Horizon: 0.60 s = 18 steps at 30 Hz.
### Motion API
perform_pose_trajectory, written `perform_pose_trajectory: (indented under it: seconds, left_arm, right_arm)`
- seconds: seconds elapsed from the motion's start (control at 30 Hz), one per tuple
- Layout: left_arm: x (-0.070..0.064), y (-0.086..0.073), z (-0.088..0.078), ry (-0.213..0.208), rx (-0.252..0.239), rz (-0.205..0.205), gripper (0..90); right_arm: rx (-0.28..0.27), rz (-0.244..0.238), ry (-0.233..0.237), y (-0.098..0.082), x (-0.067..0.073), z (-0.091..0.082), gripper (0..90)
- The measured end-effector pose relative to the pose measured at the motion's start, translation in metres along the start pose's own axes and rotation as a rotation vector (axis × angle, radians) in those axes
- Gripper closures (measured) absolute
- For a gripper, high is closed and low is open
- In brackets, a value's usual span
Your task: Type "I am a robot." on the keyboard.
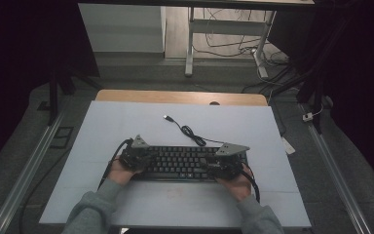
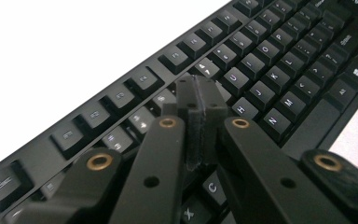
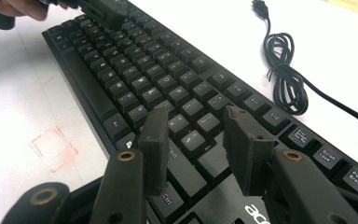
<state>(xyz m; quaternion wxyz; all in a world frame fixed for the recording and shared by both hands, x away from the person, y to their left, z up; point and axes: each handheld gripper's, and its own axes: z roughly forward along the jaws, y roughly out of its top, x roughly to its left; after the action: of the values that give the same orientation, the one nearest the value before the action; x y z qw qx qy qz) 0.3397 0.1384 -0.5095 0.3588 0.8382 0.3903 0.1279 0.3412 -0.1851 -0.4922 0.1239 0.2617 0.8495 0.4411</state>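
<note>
A black keyboard (image 1: 180,163) lies across the middle of the white table sheet. Its black cable (image 1: 191,132) coils behind it and ends in a USB plug (image 1: 167,117). My left gripper (image 1: 146,158) is over the keyboard's left end. In the left gripper view its pads (image 2: 198,93) are pressed together with nothing between them, just above the letter keys (image 2: 261,74). My right gripper (image 3: 196,123) hovers over the keyboard's (image 3: 135,70) right part, jaws apart and empty. The left gripper (image 3: 102,11) appears far off in that view.
The white sheet (image 1: 126,126) covers a wooden table (image 1: 175,96). Faint red marks (image 3: 53,147) sit on the sheet in front of the keyboard. The cable coil (image 3: 284,70) lies beyond the function keys. Desk legs and loose cables (image 1: 233,46) stand on the floor behind.
</note>
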Motion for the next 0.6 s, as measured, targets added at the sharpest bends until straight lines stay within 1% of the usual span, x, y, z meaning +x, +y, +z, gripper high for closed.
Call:
perform_pose_trajectory:
  seconds: [0.23, 0.4, 0.6]
  left_arm:
    - [-0.003, 0.005, 0.009, 0.001, 0.02, 0.013, 88.6]
    - [-0.004, 0.005, 0.011, 0.004, 0.034, 0.02, 88.6]
    - [-0.002, 0.004, 0.013, 0.009, 0.046, 0.019, 88.6]
  right_arm:
    - [-0.002, -0.001, -0.001, 0.0, 0.0, 0.0, 60.7]
    - [-0.001, -0.004, -0.004, 0.0, 0.0, 0.0, 60.6]
    - [0.001, -0.006, -0.005, 0.0, 0.0, 0.0, 60.5]
